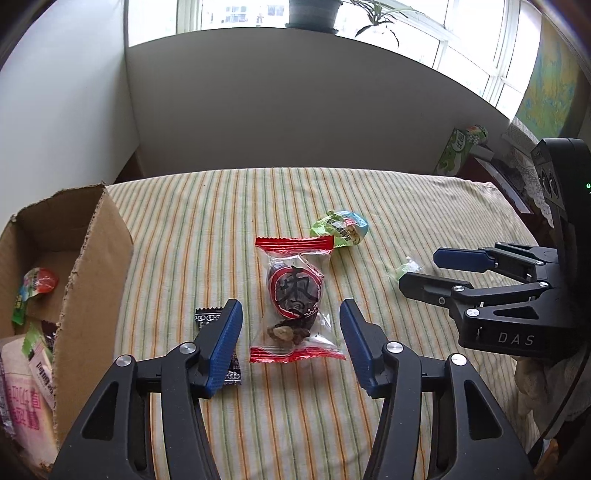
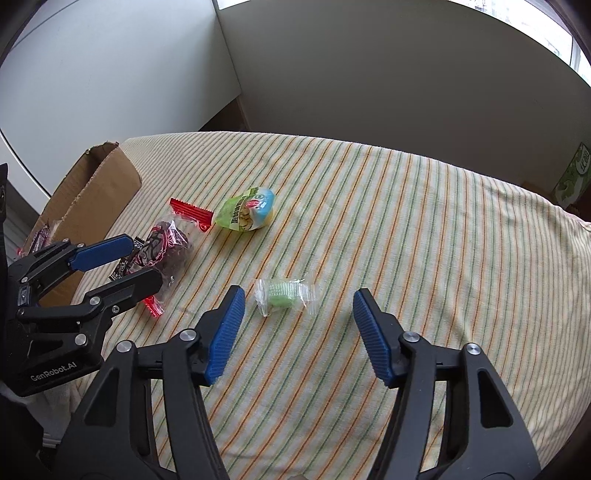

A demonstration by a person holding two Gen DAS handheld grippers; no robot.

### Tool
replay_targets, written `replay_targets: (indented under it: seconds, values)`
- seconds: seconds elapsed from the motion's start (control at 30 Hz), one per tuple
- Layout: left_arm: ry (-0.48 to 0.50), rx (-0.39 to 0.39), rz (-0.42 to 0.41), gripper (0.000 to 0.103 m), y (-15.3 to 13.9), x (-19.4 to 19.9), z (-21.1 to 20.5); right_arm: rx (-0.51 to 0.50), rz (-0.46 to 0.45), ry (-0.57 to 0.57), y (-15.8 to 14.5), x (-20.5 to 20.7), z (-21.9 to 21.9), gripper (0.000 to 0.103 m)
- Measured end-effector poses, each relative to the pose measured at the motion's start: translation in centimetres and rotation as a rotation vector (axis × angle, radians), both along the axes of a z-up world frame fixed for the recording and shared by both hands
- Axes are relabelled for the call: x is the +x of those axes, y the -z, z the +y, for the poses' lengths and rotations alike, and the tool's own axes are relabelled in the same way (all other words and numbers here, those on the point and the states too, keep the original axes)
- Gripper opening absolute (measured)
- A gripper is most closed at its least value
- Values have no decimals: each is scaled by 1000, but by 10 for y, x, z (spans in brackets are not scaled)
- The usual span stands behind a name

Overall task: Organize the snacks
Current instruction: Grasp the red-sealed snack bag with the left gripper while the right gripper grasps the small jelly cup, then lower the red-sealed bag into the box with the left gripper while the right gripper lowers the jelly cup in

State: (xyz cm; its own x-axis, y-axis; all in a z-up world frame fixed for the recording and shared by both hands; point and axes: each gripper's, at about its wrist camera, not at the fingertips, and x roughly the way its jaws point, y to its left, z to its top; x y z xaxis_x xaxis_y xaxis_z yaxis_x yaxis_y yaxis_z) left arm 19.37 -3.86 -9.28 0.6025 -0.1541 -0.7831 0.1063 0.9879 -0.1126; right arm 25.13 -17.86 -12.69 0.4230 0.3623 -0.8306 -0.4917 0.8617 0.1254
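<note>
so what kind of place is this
Probably a room in a home: a table under a striped cloth, a potted plant on the windowsill, and a cardboard box of snacks.

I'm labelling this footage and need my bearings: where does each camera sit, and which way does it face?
Left wrist view: sits on the left tongs, looking forward over the striped cloth at the red-edged date packet; its own open blue-padded fingers frame it, and the right tongs enter from the right.
Right wrist view: sits on the right tongs, facing the small green candy; the left tongs show at left.
Shared: date packet, green-blue snack pouch, cardboard box.
</note>
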Motion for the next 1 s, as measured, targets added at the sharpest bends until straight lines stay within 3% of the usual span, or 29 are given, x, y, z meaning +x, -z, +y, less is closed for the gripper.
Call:
replay_targets:
  seconds: [0.33, 0.43, 0.5, 0.6, 1.0]
  values:
    - [-9, 1, 15, 53, 9, 14, 0, -61, -24, -19, 6, 3, 18, 60]
    - [-8, 8, 20, 53, 12, 16, -1, -93, -43, -15, 5, 2, 21, 47]
    - [2, 7, 30, 39, 14, 19, -3, -91, -41, -5, 4, 3, 20, 42]
    - [9, 21, 26, 35, 14, 19, -6, -99, -41, -3, 3, 2, 21, 33]
    - [3, 12, 3, 33, 7, 8, -5, -85, -41, 15, -4, -12, 11, 30]
